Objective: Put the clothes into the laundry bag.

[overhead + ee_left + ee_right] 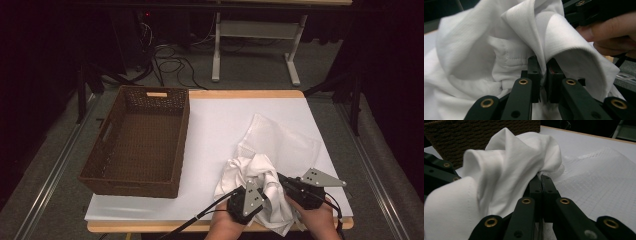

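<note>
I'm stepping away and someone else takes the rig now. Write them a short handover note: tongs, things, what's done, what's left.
Left tongs: shut on a fold of the white cloth, at the table's near edge.
Right tongs: shut on the same cloth, close beside the left ones.
Cloth: bunched and lifted between both tongs, its far part spread flat on the white table.
Basket: brown, on the table's left side, nothing in it.
Done: both grips are on the cloth.
Left: probably to fold or gather the cloth and put it in the basket; none of it is in there yet.
</note>
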`<action>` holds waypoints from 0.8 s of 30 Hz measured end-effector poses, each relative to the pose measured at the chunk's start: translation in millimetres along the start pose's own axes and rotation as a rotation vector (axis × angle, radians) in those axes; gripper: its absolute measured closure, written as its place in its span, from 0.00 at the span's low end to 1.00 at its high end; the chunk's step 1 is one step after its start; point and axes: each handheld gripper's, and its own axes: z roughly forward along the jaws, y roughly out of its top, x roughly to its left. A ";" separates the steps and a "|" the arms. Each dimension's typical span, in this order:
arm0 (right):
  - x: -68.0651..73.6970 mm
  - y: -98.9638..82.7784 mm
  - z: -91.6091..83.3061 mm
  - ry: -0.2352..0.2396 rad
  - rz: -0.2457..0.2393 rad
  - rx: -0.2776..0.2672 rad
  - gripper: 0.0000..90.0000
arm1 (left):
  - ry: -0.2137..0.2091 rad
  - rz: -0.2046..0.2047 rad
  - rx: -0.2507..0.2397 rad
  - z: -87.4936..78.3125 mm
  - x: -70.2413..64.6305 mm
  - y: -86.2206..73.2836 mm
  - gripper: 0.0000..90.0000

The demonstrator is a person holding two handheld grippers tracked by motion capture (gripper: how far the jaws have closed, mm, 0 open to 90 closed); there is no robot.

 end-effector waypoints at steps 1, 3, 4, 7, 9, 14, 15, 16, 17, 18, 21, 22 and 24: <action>0.0 0.6 -1.0 -0.001 0.002 -0.003 1.00 | 0.000 0.002 0.007 2.0 -0.6 0.1 0.93; -1.6 0.9 -2.8 0.003 0.018 -0.010 1.00 | -0.001 0.005 0.027 7.1 -1.8 0.1 0.93; -2.6 0.9 -3.7 0.006 0.022 -0.014 1.00 | -0.001 -0.001 0.031 8.4 -1.8 0.3 0.93; -3.2 1.6 -6.0 0.004 0.024 -0.027 1.00 | -0.002 -0.015 0.047 13.5 -0.3 0.1 0.93; -2.7 2.8 -8.3 0.009 0.027 -0.036 1.00 | 0.001 -0.029 0.059 17.7 0.6 -0.2 0.93; 0.5 5.4 -15.1 0.022 0.011 -0.068 1.00 | 0.043 -0.060 0.089 25.8 3.5 1.5 0.93; 0.5 5.4 -15.1 0.022 0.011 -0.068 1.00 | 0.064 -0.073 0.090 26.7 4.3 1.9 0.93; 1.2 4.9 -15.5 0.029 0.012 -0.067 1.00 | 0.076 -0.086 0.091 27.3 5.5 2.2 0.93; 2.1 3.9 -15.8 0.030 0.009 -0.060 1.00 | 0.090 -0.099 0.091 28.0 6.3 2.8 0.93; 2.8 2.8 -15.9 0.028 0.004 -0.055 1.00 | 0.100 -0.100 0.094 28.0 6.9 3.3 0.93; 2.5 1.3 -17.0 0.032 0.001 -0.052 1.00 | 0.129 -0.116 0.100 28.4 10.8 5.0 0.93; 2.5 0.9 -17.6 0.034 0.005 -0.051 1.00 | 0.139 -0.126 0.099 28.5 13.1 5.5 0.93; 2.6 0.3 -18.6 0.035 -0.003 -0.051 1.00 | 0.151 -0.140 0.100 28.9 15.9 6.1 0.93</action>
